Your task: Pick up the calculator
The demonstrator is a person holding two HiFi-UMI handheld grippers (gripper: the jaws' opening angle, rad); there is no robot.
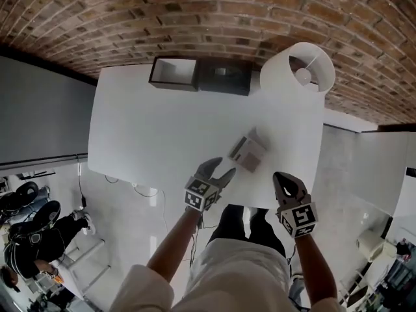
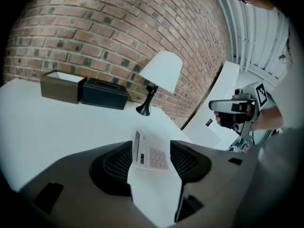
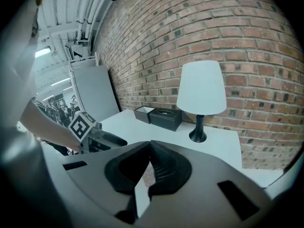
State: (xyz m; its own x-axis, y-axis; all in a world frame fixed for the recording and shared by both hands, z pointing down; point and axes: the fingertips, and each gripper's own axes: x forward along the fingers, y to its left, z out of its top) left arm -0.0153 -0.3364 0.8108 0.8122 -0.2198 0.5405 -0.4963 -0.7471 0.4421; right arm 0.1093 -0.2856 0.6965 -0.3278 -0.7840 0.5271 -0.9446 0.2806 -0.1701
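The calculator point(image 1: 247, 153) is a small pale slab with a dark display. It lies flat near the front right of the white table point(image 1: 149, 129). My left gripper point(image 1: 220, 171) is open just in front of it and to its left, jaws pointing at it. In the left gripper view the calculator point(image 2: 152, 154) shows in the gap of the left gripper point(image 2: 151, 144), beyond the tips and untouched. My right gripper point(image 1: 281, 179) hovers at the table's front edge, right of the calculator. In its own view the right gripper point(image 3: 150, 145) is shut on nothing.
At the back of the table stand a white lamp point(image 1: 298, 70), a black tissue box point(image 1: 224, 75) and an open brown box point(image 1: 174, 72). A brick wall point(image 1: 195, 12) runs behind them. The table's front edge lies under both grippers.
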